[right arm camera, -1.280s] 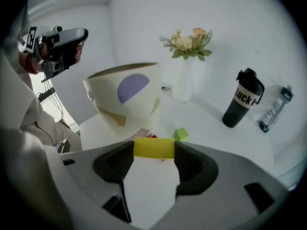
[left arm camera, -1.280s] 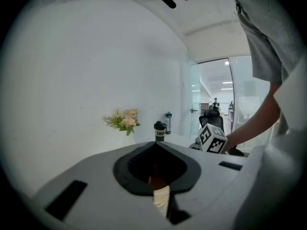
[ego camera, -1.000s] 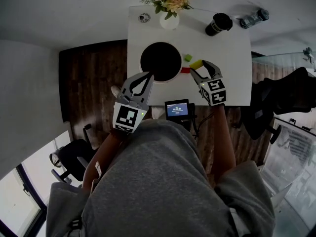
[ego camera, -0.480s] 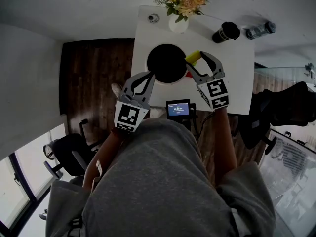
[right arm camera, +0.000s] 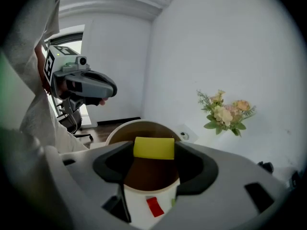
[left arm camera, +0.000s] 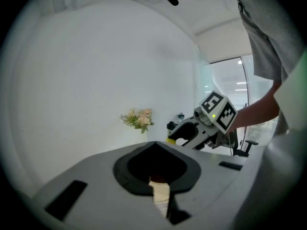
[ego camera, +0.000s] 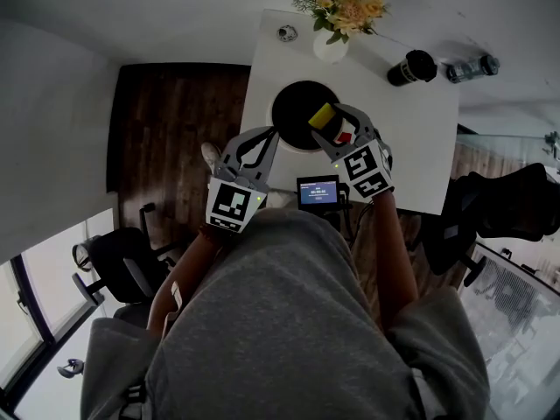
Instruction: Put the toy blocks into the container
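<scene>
1. Where the right gripper comes to its tips, the jaws are clamped on a yellow toy block. They hold it by its two ends, with its long side spanning the gap between them.
2. From where I stand, the block looks light and rigid, with softly rounded edges. A modest squeeze on flat opposite faces should hold it, and a short drop shouldn't hurt it.
3. The block hangs directly over the dark mouth of the round white-rimmed container, so I'd judge that letting go here would land it inside.
4. Just outside the container's near wall, a red toy block lies flat on the white counter. It sits low, so the jaws would probably need to come straight down and pinch its narrow sides, not its top.
5. The left gripper has its jaws together and carries nothing, with its tip at the container's near-left rim.
6. Farther back on the counter, a vase of flowers stands well clear of the work.
</scene>
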`<state>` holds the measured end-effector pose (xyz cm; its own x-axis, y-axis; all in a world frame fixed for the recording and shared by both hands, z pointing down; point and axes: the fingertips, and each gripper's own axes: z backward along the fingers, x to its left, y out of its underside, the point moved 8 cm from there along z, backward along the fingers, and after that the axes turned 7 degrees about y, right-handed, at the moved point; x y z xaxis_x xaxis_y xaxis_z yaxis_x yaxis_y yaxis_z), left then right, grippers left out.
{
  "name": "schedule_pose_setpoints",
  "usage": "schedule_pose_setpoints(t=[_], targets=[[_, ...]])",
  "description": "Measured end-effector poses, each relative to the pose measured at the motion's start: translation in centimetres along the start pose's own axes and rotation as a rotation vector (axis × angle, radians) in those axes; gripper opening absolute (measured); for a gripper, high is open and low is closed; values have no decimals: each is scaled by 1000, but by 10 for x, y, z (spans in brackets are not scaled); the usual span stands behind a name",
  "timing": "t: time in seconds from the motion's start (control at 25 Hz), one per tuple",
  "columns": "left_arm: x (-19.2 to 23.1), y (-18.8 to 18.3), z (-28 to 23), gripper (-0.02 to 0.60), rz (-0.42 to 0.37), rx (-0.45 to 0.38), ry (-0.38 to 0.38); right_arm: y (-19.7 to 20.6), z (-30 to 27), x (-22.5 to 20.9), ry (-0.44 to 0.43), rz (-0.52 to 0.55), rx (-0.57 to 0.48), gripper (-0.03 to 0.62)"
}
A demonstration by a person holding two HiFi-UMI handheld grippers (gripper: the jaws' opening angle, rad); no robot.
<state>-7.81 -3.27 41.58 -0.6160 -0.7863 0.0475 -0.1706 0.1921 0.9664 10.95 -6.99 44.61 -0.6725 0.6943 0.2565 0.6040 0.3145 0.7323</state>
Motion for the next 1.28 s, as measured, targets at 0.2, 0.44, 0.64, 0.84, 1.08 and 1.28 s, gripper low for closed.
schedule_pose_setpoints(t=[0.2, 0.44, 0.64, 0.84, 1.08, 1.28], targets=[[0, 2, 0, 8, 0, 4, 0, 8, -9, 7, -42, 0, 49, 267], [2, 3, 0, 8, 6, 6, -4, 17, -13, 11, -77, -11, 83, 268], [2, 3, -1, 8, 10, 9, -4, 16, -12, 12, -90, -21, 73, 268], [1, 4, -1, 8, 8, 14, -5, 11, 3, -5, -10, -14, 6, 268], [1, 5, 0, 8, 3, 25, -4, 36, 27, -58, 190, -165, -46, 267], [-2, 5, -3, 8, -4, 25, 7, 107, 19, -70, 234, -288, 87, 261]])
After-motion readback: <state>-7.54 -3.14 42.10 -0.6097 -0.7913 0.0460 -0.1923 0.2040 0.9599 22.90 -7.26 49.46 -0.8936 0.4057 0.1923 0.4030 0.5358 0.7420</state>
